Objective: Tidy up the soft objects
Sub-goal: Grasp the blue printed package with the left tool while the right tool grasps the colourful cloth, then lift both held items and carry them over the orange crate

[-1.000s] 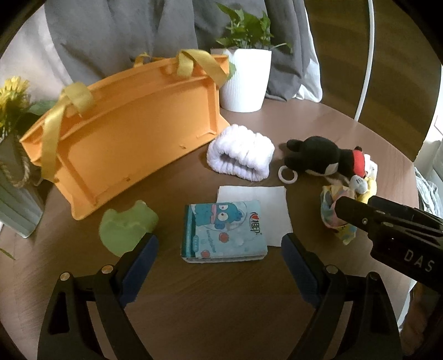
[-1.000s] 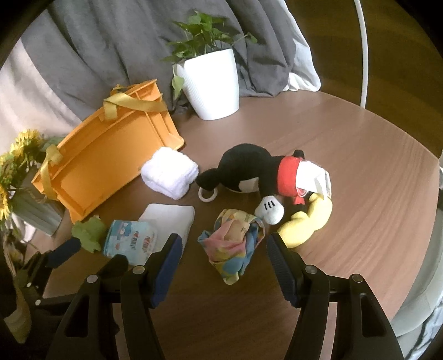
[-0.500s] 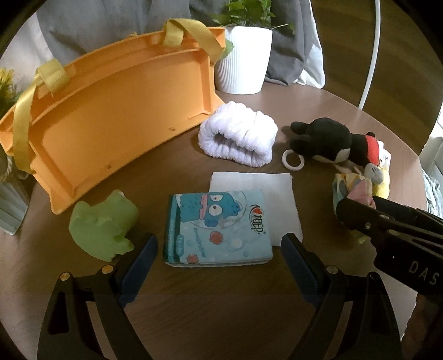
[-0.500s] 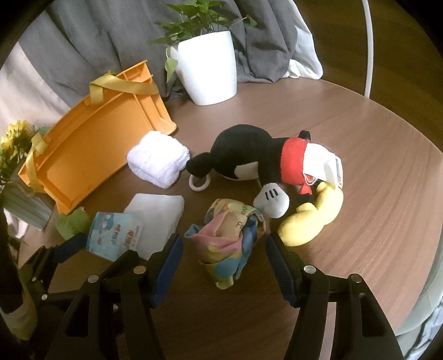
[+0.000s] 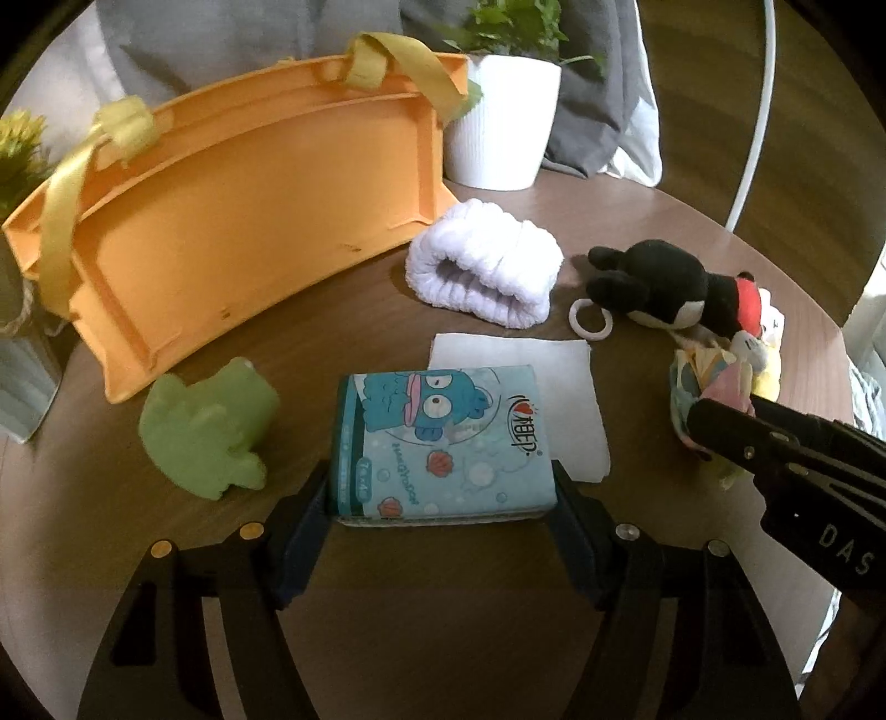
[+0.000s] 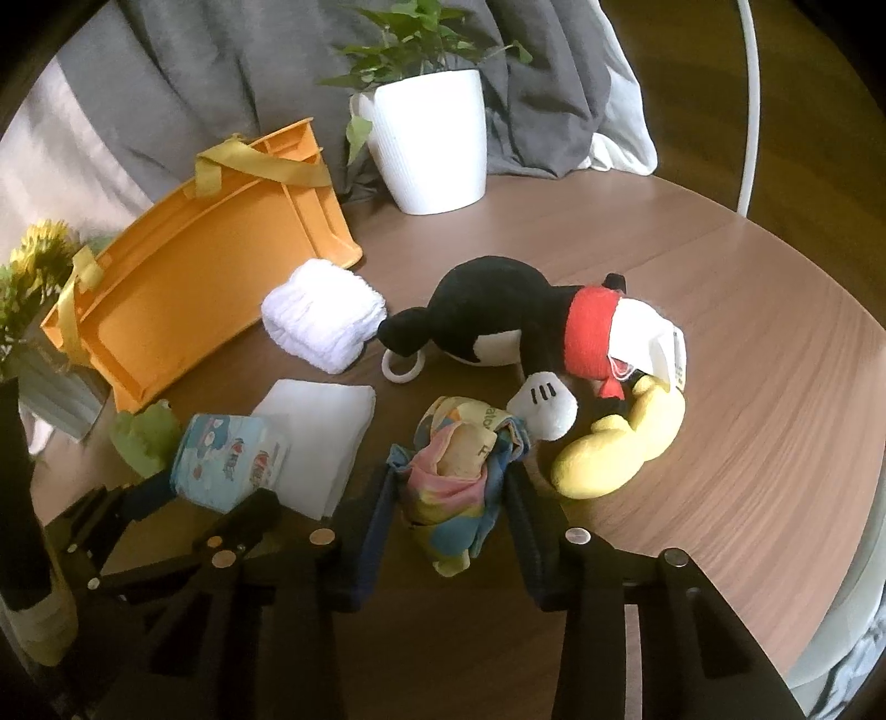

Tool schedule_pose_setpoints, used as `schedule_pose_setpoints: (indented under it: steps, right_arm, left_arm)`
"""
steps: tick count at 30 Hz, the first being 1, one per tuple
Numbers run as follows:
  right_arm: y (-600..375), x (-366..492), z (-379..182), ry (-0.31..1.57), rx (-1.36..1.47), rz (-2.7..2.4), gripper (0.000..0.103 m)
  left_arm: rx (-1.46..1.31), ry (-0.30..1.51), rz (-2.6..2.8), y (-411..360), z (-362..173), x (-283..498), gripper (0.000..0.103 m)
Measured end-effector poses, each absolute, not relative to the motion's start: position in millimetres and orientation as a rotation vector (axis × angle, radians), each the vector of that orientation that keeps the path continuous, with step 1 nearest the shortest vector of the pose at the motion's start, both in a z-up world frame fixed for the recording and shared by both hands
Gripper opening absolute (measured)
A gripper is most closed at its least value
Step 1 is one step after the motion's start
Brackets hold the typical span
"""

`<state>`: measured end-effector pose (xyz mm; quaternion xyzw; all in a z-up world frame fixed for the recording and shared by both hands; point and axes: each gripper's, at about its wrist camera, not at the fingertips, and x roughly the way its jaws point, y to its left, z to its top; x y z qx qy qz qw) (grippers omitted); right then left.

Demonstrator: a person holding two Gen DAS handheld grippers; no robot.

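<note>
Left wrist: round wooden table [image 5: 664,232], grey curtain [image 5: 249,44], white potted plant [image 5: 501,127] behind.

You are working in a home, in a living space. Evidence: a round wooden table [image 6: 720,310] with wood-grain top. At 12 o'clock on it stands a white ribbed pot [image 6: 429,144] holding a leafy green plant [image 6: 421,39]. Behind the pot, grey fabric [image 6: 221,72] hangs in folds, like a curtain or throw. At 9 o'clock, yellow flowers [image 6: 39,260] sit in a pale ribbed vase [image 5: 22,382]. A thin white curved tube [image 6: 750,105] rises at 1 o'clock; what it belongs to cannot be told. Household soft goods lie about: a plush toy [image 6: 498,315] and a rolled white towel [image 6: 324,315].
</note>
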<state>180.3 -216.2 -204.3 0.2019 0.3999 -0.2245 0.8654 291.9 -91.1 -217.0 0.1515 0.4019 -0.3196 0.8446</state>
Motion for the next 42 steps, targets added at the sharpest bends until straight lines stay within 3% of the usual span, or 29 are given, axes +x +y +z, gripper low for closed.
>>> schedule_pose_setpoints:
  steps: [42]
  right_arm:
    - [-207.1,173.5,-61.0,0.567,0.246,-0.174,0.039]
  left_arm:
    - [0.045,0.551,-0.389,-40.7,-59.8,239.5,0.071]
